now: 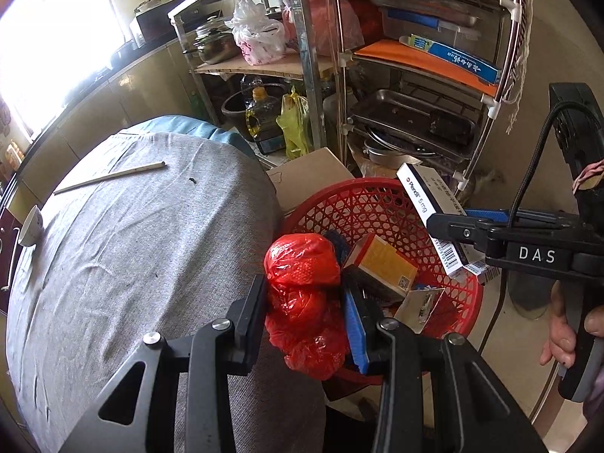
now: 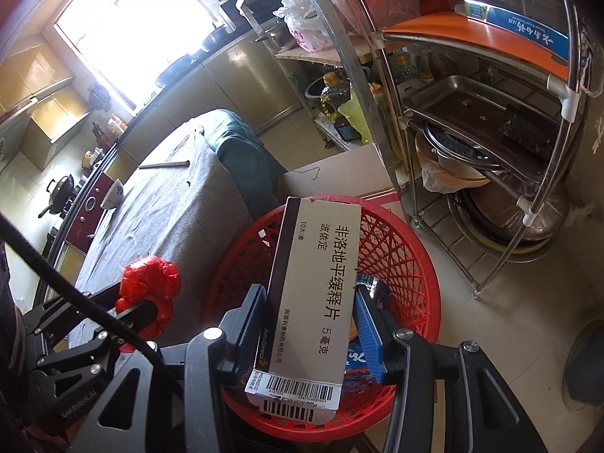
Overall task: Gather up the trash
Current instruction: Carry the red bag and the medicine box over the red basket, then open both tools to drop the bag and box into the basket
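My left gripper (image 1: pixel 307 321) is shut on a crumpled red plastic bag (image 1: pixel 302 264) and holds it at the near rim of the red mesh basket (image 1: pixel 381 204). It also shows in the right wrist view (image 2: pixel 151 283). My right gripper (image 2: pixel 309 324) is shut on a white medicine box (image 2: pixel 315 290) above the red basket (image 2: pixel 400 256); the box also shows in the left wrist view (image 1: pixel 430 207). Inside the basket lie a yellow-faced box (image 1: pixel 381 260) and other packets.
The table with a grey cloth (image 1: pixel 132 245) holds a chopstick (image 1: pixel 109 177) and a small cup (image 1: pixel 30 226). A cardboard box (image 1: pixel 305 173) stands behind the basket. A metal rack (image 1: pixel 411 113) with pans and trays stands at the right.
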